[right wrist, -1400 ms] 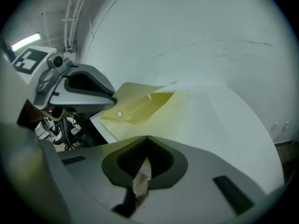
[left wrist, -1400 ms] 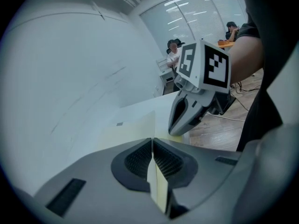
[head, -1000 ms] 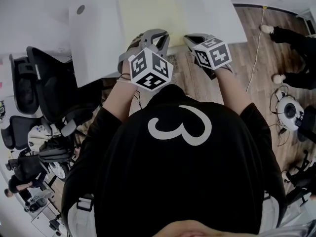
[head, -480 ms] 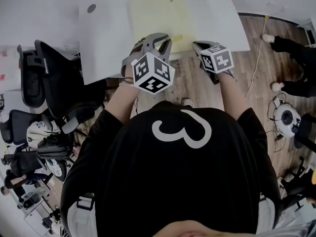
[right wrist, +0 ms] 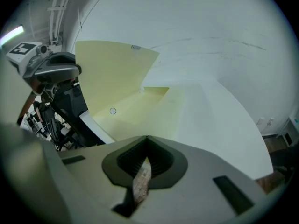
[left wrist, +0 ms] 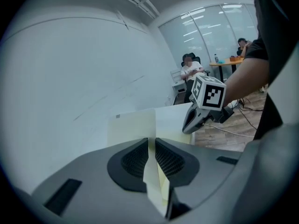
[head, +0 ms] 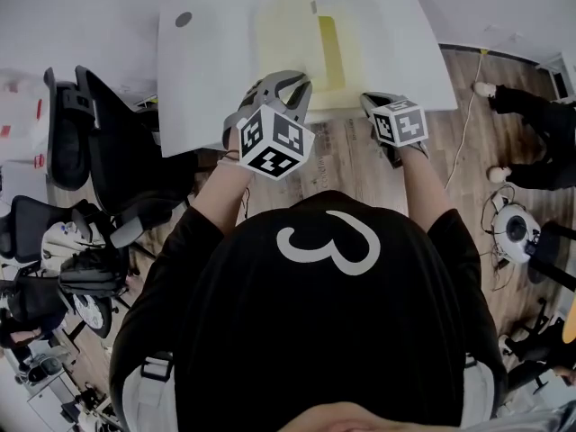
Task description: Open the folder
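Observation:
A pale yellow folder (head: 292, 34) lies on the white table (head: 207, 70), near its front edge. My left gripper (head: 290, 86) is shut on the front edge of the folder's cover (left wrist: 133, 125) and holds it raised, so the cover (right wrist: 110, 71) stands up at a slant over the inner sheet (right wrist: 135, 108). A brighter yellow strip (head: 331, 54) shows inside. My right gripper (head: 371, 103) hovers at the table's edge, right of the folder, shut with nothing in it (right wrist: 147, 143). Only floor shows through the slit between its jaws.
Black office chairs (head: 117, 151) crowd the floor left of the table. A round grommet (head: 183, 19) sits in the table's left corner. A person's legs (head: 531, 133) and cables lie on the wood floor at right. People sit at a far desk (left wrist: 189, 71).
The left gripper has risen with the folder's cover, which was flat and now stands open, baring the bright yellow inside. The right gripper has stayed at the table's edge.

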### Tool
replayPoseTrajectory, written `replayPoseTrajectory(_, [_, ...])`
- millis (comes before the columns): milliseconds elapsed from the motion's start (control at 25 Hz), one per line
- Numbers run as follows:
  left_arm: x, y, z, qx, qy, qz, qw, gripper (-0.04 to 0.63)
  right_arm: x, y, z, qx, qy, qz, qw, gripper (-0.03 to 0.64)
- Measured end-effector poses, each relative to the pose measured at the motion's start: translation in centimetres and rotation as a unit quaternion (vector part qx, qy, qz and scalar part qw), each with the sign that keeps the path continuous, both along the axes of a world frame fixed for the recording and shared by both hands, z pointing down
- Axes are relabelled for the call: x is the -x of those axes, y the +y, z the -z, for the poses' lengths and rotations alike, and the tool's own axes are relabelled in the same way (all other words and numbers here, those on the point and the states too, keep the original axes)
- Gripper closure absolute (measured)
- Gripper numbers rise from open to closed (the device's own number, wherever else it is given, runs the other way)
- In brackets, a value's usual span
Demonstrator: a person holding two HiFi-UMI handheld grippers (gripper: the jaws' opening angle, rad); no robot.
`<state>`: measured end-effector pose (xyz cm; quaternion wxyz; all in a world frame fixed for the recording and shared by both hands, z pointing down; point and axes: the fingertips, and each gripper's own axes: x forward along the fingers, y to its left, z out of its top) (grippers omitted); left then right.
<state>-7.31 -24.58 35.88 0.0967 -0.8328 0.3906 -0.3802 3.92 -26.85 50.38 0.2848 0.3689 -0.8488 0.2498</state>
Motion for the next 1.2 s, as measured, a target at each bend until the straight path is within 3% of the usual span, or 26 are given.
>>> replayPoseTrajectory(560, [7.9,1.0,1.9,-0.035,0.039,0.049,0.9974,0.538,-0.2,-0.1,0.0,-0.018,0.038,-0.065,0.997,0.594])
replayPoseTrajectory(1200, [16.4,2.1,0.9,0.004,0.141,0.107,0.9842,0.529,-0.2,-0.1,0.1,-0.029,0.056,-0.119,0.991,0.594])
